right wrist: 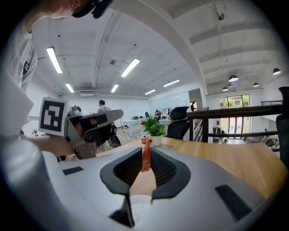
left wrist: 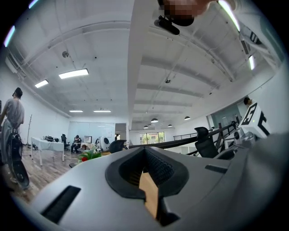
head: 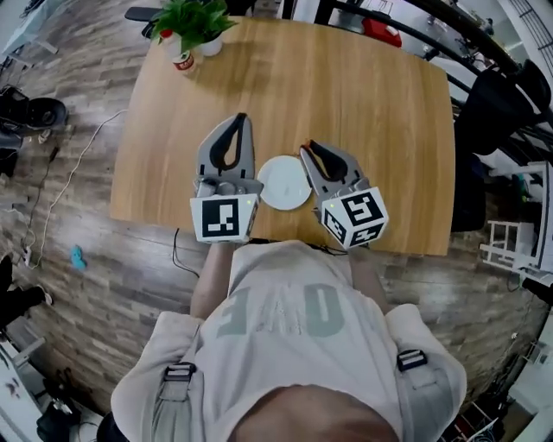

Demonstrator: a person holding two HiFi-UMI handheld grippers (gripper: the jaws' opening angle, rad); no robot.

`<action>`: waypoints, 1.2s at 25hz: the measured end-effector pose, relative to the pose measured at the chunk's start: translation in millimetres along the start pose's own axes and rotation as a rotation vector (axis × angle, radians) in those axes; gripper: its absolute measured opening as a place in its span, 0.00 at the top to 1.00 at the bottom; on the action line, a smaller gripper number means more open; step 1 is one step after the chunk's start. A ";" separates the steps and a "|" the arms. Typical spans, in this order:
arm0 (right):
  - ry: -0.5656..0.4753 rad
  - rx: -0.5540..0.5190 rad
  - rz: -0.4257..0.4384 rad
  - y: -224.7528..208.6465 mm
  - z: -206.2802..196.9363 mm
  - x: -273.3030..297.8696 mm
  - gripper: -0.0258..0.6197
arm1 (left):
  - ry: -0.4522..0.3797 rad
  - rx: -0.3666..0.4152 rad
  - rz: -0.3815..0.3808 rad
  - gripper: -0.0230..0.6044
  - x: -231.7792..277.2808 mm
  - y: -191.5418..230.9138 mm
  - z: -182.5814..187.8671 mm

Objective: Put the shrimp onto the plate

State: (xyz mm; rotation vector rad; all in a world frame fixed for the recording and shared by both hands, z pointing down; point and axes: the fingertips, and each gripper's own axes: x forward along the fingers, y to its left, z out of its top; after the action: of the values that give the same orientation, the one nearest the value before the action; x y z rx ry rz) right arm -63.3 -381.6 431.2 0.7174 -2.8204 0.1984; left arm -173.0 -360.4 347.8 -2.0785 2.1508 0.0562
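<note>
A small orange-red shrimp (right wrist: 146,159) stands upright between the ribbed pads of my right gripper (right wrist: 145,151), which is shut on it. In the head view the right gripper (head: 309,147) is over the right rim of the white plate (head: 284,182), low above the wooden table (head: 363,104). The plate lies near the table's front edge, between the two grippers. My left gripper (head: 239,119) sits just left of the plate with its fingertips together and nothing in them. Seen from its own camera, the left gripper (left wrist: 144,151) shows only bare table wood through its gap.
A potted green plant (head: 197,21) and a small red-and-white can (head: 182,61) stand at the table's far left corner. Black office chairs (head: 505,99) stand to the right of the table. The left gripper (right wrist: 88,128) is close on the right gripper's left side.
</note>
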 end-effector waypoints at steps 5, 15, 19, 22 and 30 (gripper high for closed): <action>0.174 0.045 0.063 11.8 -60.9 12.2 0.86 | 0.068 0.008 0.013 0.95 -18.3 -4.5 -14.0; 0.623 -0.035 0.116 21.3 -190.5 43.3 0.86 | 0.089 0.018 0.040 0.95 -19.9 0.6 -27.3; 0.766 -0.042 0.133 24.9 -225.9 39.6 0.86 | 0.115 0.014 0.054 0.95 -23.6 6.0 -34.9; 0.821 -0.058 0.121 25.0 -231.7 39.0 0.86 | 0.118 0.003 0.068 0.95 -24.9 13.3 -37.1; 0.845 -0.039 0.085 21.5 -233.8 42.1 0.86 | 0.093 0.001 0.075 0.95 -29.2 20.2 -34.8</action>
State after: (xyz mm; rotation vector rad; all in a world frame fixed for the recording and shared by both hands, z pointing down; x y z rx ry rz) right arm -67.2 -338.8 665.9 0.3706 -2.0353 0.3583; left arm -195.1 -335.3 384.6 -2.0386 2.2815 -0.0337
